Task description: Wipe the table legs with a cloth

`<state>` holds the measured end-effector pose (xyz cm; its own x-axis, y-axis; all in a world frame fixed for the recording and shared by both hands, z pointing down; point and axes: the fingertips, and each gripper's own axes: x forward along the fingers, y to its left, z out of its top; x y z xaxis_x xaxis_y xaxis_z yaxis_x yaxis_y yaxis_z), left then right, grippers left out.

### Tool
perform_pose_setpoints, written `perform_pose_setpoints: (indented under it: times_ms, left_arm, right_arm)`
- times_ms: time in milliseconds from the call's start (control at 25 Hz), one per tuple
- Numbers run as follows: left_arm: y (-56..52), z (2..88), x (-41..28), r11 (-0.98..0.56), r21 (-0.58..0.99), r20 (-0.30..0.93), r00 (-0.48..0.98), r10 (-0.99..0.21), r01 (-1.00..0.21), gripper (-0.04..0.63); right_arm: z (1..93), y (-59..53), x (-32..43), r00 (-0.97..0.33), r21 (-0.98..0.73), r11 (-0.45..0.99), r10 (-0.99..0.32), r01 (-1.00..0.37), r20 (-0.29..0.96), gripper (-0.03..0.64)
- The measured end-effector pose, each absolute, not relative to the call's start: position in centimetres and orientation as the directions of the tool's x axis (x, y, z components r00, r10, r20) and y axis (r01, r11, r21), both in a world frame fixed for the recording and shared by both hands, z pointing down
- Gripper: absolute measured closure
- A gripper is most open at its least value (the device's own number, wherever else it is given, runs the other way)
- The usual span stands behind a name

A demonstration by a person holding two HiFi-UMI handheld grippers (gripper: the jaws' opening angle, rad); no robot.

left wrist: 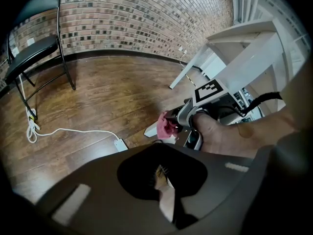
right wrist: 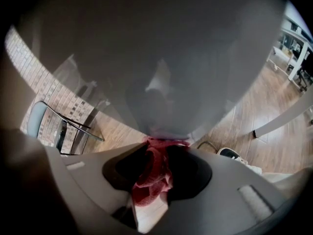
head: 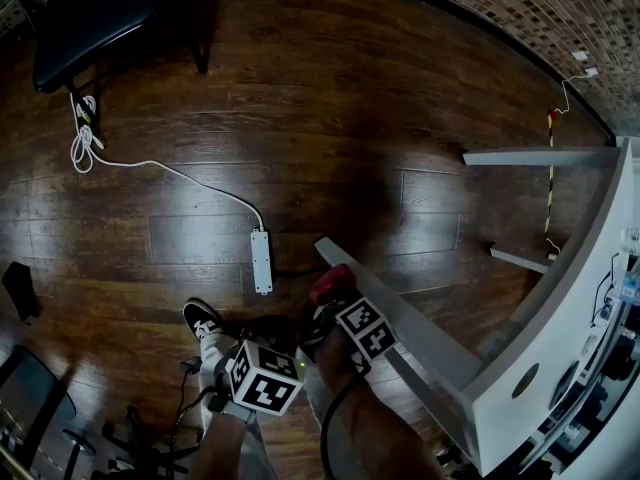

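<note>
we see a wide wooden floor (head: 300, 118) with a white table (head: 560, 298) along its right side, and the table leg (head: 410, 320) nearest us slants from the tabletop down to the floor. a dark chair (head: 90, 13) stands well apart from that leg, by the far wall. two more legs (head: 535, 156) lie beyond it, further along the table. the right gripper (right wrist: 152, 182) is at the lower end of the leg, its jaws closed tightly on a bunched red cloth (head: 330, 282). in its own view the cloth is pressed up against the pale face of the leg. the left gripper (left wrist: 161, 177) hangs just beside the leg on our side, its jaws drawn together with nothing between them, and it takes no part in the wiping. a white power strip (head: 261, 260) lies on the floor near the foot of the leg, and a shoe (head: 203, 318) is a little nearer to us. we judge that the wiping is under way on this one leg, near its foot. the legs further off appear to be left to do, and nothing shows how much of this leg is already clean. the spot where the cloth meets the leg is covered by the gripper in the head view and blurred in the right gripper view. a fourth leg is out of sight, and the tabletop is cut off at the frame edge.
</note>
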<state>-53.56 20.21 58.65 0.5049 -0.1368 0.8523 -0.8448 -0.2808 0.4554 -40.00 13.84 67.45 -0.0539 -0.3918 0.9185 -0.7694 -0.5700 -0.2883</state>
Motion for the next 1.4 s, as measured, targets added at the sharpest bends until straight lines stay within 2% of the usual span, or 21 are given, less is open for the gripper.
perform_pose_setpoints:
  times_ms: [1400]
  left_arm:
    - [19.2,51.2,-53.9,-0.284,0.470,0.828,0.529,-0.185,-0.836,0.594]
  right_arm:
    - [58.9,13.8,-39.9,-0.051,-0.293,-0.575,-0.399,-0.764,0.916,0.488]
